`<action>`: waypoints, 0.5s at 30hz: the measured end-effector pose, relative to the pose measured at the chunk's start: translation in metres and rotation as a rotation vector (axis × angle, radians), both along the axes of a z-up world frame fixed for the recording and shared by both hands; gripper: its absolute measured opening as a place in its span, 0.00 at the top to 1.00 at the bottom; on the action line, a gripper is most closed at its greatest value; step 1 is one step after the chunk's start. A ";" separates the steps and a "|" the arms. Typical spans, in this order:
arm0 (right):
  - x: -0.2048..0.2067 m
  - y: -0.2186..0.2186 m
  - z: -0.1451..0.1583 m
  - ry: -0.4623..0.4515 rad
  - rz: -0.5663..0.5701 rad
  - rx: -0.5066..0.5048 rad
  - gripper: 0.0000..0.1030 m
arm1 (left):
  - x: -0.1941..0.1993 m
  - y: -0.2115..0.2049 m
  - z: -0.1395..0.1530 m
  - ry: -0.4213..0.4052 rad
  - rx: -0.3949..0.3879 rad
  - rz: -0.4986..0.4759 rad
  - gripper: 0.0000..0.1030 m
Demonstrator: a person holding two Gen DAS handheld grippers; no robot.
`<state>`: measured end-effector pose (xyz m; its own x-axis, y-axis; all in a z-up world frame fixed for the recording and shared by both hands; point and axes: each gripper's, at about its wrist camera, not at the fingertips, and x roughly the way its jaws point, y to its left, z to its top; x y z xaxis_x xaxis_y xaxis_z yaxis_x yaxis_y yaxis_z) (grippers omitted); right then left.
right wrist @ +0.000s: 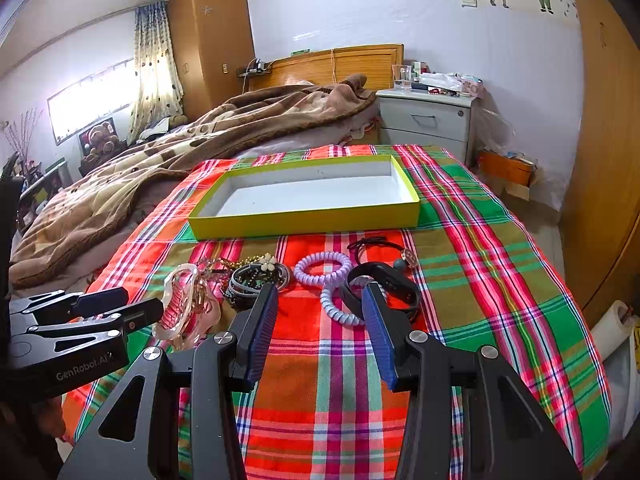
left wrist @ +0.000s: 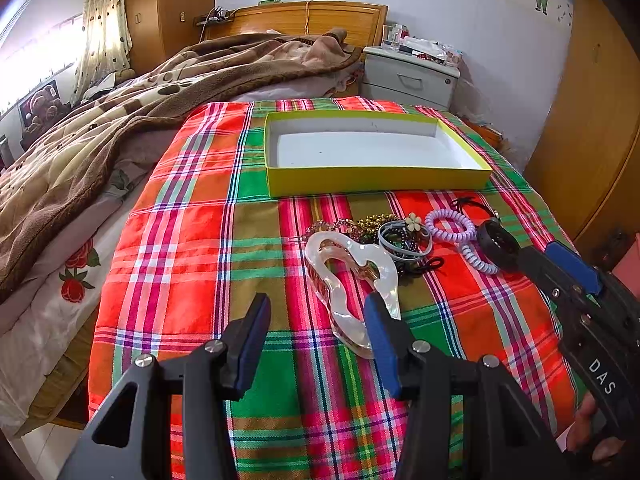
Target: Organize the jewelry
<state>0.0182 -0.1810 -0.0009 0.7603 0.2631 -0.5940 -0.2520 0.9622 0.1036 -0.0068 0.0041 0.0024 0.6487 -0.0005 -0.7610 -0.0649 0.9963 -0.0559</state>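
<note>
An empty yellow box (left wrist: 376,179) (right wrist: 304,224) with a white inside lies on the plaid cloth. In front of it lies a heap of jewelry: a clear hair claw (left wrist: 352,276) (right wrist: 184,300), beaded bracelets (left wrist: 404,240) (right wrist: 252,280), lilac coil hair ties (left wrist: 450,224) (right wrist: 324,270) and a black wristband (left wrist: 496,242) (right wrist: 384,286). My left gripper (left wrist: 316,312) (right wrist: 138,306) is open and empty, its right finger beside the claw. My right gripper (right wrist: 320,300) (left wrist: 532,252) is open and empty, just short of a coil tie and the wristband.
The plaid cloth (left wrist: 192,248) covers the foot of a bed. A brown blanket (left wrist: 100,132) lies heaped to the left. A grey nightstand (left wrist: 412,76) with clutter stands behind the box, and wooden wardrobes (right wrist: 608,160) stand on the right.
</note>
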 end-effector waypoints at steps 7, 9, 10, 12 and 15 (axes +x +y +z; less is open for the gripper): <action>0.000 0.000 0.000 0.000 0.000 -0.001 0.57 | 0.001 0.000 0.000 0.004 0.001 -0.001 0.51; 0.000 0.000 0.000 -0.001 -0.001 0.000 0.57 | 0.001 0.000 0.000 0.004 0.001 0.000 0.51; 0.000 0.000 0.000 0.000 -0.002 0.000 0.57 | 0.001 -0.001 0.000 0.003 0.002 -0.001 0.51; 0.000 -0.001 0.001 0.000 -0.003 0.000 0.57 | 0.001 -0.001 0.000 0.005 0.003 0.000 0.51; 0.001 -0.001 0.001 0.001 -0.004 0.000 0.57 | 0.002 -0.001 0.000 0.007 0.004 0.000 0.51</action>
